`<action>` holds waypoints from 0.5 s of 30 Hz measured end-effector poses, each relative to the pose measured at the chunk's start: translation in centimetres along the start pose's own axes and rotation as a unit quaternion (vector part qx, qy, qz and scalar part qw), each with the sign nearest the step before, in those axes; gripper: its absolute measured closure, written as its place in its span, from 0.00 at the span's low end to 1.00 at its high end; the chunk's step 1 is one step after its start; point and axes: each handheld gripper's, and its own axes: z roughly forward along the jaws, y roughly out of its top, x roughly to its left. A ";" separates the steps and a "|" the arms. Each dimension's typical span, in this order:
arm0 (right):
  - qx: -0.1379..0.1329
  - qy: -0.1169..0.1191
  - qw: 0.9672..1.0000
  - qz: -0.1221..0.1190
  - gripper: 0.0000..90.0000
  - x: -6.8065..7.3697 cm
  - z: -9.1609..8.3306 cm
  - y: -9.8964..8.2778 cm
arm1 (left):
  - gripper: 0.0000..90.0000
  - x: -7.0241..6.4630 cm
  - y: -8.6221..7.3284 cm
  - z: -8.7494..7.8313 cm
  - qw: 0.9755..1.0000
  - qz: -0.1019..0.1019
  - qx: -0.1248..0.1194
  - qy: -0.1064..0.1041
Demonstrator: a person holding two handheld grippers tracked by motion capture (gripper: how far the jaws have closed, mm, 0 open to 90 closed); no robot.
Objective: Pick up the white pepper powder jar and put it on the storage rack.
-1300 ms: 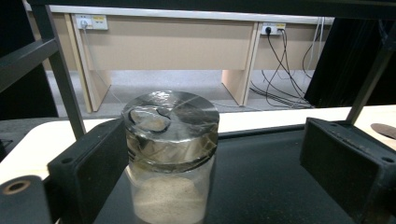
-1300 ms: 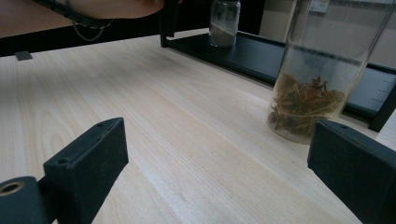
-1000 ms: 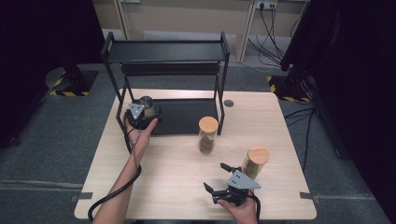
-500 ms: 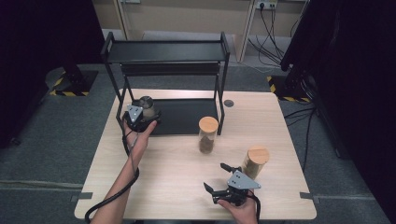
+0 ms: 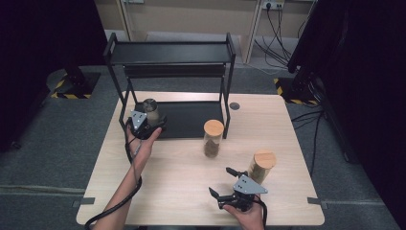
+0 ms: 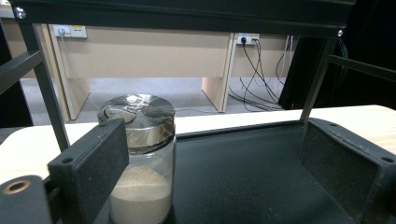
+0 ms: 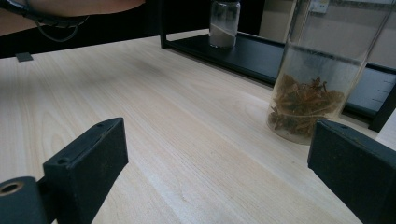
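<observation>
Even overhead light fell on the pale desk (image 5: 191, 191), leaving soft, faint shadows; the room's sides stayed nearly black. The high view was slightly soft. Glare streaked the jar's metal lid (image 6: 136, 103), and the near jaws looked blurred and grainy.

Grey carpet floor (image 5: 52, 143) (wall sockets (image 5: 272, 5) behind).

no readable text, no labels on the jars, no brands, numbers or signs legible
</observation>
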 end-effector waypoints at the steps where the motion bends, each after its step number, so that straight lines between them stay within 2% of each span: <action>1: 0.000 0.000 1.000 0.000 0.06 0.0 0.0 0.0 | 0.08 0.0 0.0 -0.1 1.000 0.002 0.000 -0.001; 6: 0.000 0.000 1.000 0.000 0.06 0.0 0.0 0.0 | 0.08 -0.3 0.1 -0.7 1.000 0.007 -0.005 -0.005; 15: 0.000 0.000 1.000 -0.001 0.06 0.0 0.0 0.0 | 0.08 -0.7 -0.1 -1.5 1.000 -0.003 -0.009 -0.014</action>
